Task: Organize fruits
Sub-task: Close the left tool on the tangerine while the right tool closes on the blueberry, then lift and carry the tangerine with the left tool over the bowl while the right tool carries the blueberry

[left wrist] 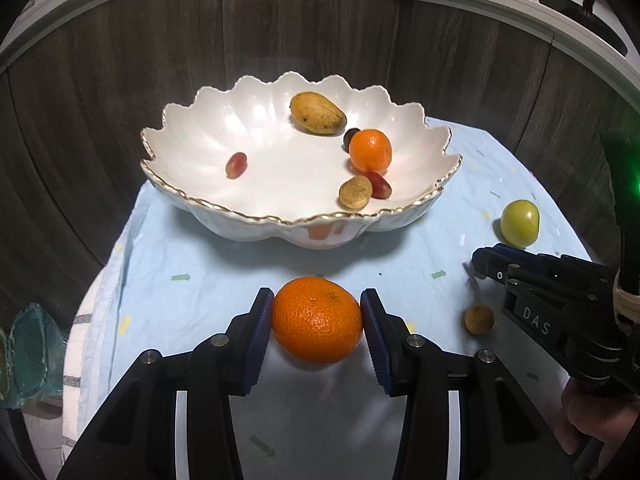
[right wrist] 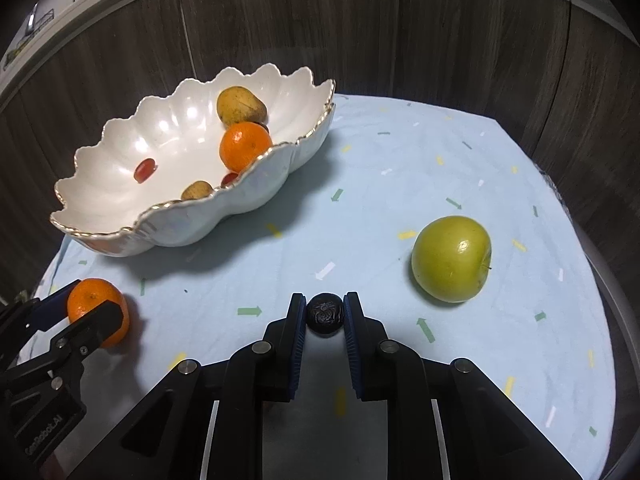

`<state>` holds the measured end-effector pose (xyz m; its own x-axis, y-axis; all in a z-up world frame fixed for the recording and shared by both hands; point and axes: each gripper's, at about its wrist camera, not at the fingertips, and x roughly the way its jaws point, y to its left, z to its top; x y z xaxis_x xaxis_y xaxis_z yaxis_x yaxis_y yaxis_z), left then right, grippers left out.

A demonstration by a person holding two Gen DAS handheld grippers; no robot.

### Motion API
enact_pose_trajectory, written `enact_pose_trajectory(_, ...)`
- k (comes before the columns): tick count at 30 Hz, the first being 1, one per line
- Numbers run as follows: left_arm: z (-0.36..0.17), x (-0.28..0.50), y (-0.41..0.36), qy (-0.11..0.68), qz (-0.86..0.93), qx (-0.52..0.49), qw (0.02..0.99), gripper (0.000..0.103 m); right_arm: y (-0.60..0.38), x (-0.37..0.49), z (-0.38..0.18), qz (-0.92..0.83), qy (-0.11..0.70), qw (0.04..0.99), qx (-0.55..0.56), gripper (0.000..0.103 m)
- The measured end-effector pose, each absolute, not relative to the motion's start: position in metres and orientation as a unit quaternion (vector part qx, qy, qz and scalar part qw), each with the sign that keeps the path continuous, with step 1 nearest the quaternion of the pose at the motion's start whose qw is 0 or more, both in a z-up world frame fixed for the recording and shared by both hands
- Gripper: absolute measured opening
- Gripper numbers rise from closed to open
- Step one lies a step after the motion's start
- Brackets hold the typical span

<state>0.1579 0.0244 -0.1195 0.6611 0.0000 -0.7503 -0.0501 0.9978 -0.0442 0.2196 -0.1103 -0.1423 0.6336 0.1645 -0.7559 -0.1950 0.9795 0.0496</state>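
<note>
Dark wood-grain panels close off the top of both views, and below them a round table (right wrist: 400, 184) under a pale blue cloth with scattered arrow marks carries everything. The scalloped white bowl (left wrist: 200, 200), gold-rimmed, sits in the upper middle of the left wrist view and already holds a mango, a tangerine, red grapes and a small brown fruit; being glazed china, it is probably fragile and slick inside. The green apple (right wrist: 451, 259) lies loose at the right of the right wrist view: likely firm, smooth and the heaviest piece, best taken across its widest girth. The orange tangerine (left wrist: 318, 319) rests on the cloth at lower centre of the left wrist view, soft-skinned and yielding, so a light squeeze on its equator should do. The left tongs (left wrist: 318, 318) are part-way apart with both pads pressed on its sides. The small dark round fruit (right wrist: 325, 314), light and apt to roll, is pinched at lower centre by the right tongs (right wrist: 325, 316), drawn almost together on it.
</note>
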Motion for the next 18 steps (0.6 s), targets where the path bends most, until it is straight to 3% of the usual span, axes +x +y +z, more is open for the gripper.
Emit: enact_pose_trajectory(18,-0.074,0.141,0.028,0.371,0.022,-0.035,0.928,0.043,-0.101,0.195,-0.090,0.111,0.380,0.918,-0.015,0.020)
